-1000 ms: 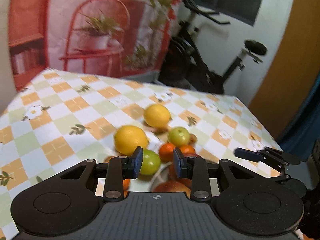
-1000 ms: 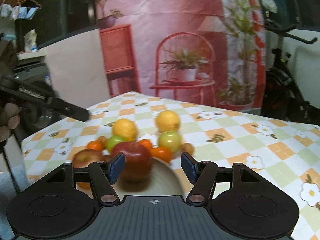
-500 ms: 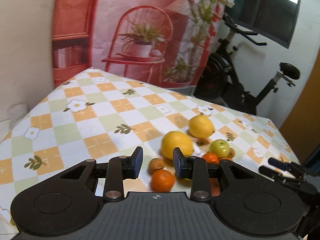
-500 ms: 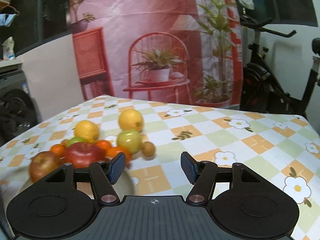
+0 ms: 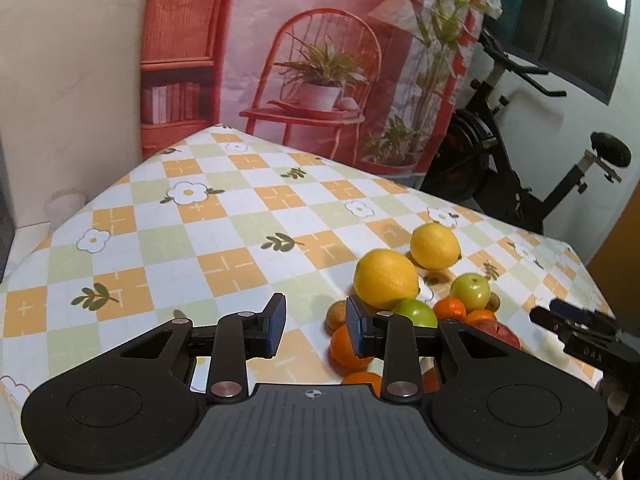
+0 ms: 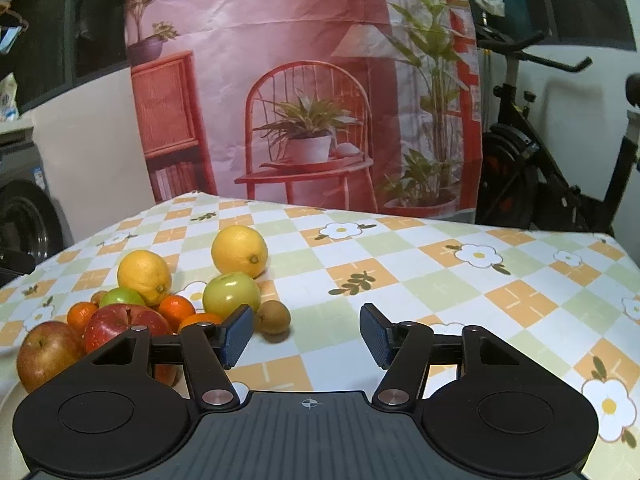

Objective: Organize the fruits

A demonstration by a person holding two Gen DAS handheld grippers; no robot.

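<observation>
Fruits: two lemons (image 6: 239, 251), two red apples (image 6: 124, 322), two green apples (image 6: 231, 294)

"DAS" on right hand-held gripper (image 5: 576, 330)

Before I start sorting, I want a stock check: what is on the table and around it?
lemons: two, yellow, far side of the pile
green apples: two, green, mid pile
red apples: two, red, near left
oranges: at least three, orange, among the apples
kiwis: two, brown, at the pile's edges
tablecloth: one, checked with flowers, over the table
exercise bike: one, black, behind the table
left gripper: fingers narrow, empty
right gripper: fingers apart, empty
</observation>
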